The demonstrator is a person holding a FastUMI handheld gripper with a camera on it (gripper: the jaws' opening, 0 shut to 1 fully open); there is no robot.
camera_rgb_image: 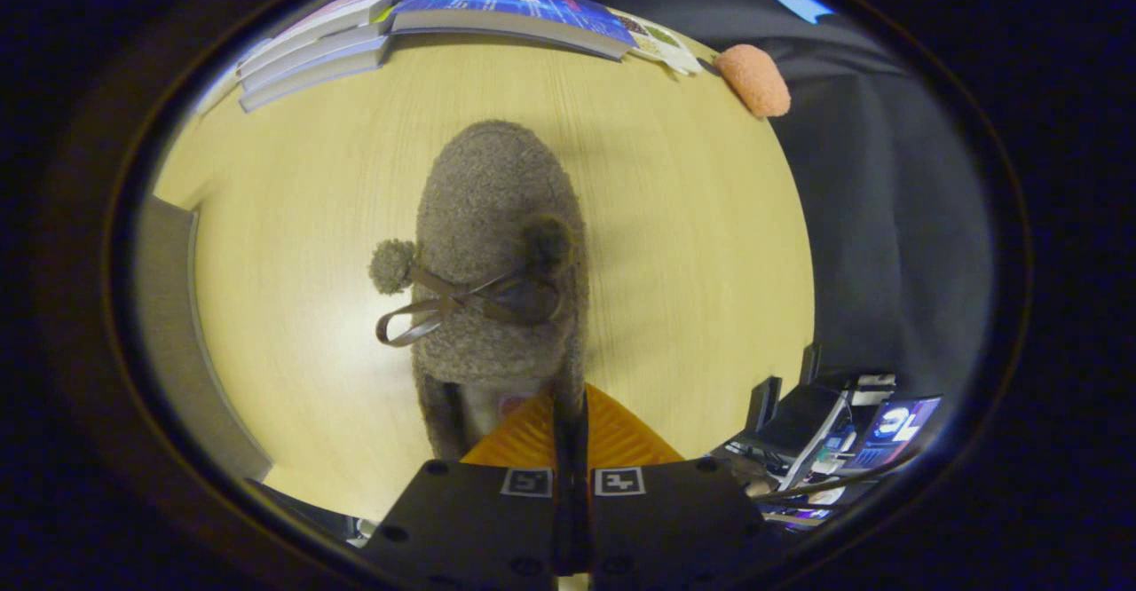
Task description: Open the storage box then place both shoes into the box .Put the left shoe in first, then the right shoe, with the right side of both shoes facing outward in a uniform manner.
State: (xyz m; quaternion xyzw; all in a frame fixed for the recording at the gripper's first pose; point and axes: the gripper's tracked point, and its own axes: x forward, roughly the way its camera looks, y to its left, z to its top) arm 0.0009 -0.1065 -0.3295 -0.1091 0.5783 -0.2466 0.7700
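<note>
Fuzzy brown shoe (pixel 497 254) w/ pom-poms and a bow sits mid-frame, heel end pinched btwn the jaws of the gripper (pixel 571 413), which are pressed nearly together on its rim. Wooden bench (pixel 692 245) under it. Books (pixel 399 27) stacked upper left, pink fuzzy thing (pixel 753 81) at the bench's upper-right edge.

A pale wood-grain counter (pixel 692 245) carries a fuzzy brown shoe (pixel 497 245) at its centre, a row of books (pixel 426 23) at twelve o'clock, and a pink plush lump (pixel 753 79) at two o'clock. The fingers (pixel 571 413) are pressed together at the shoe's heel.
</note>
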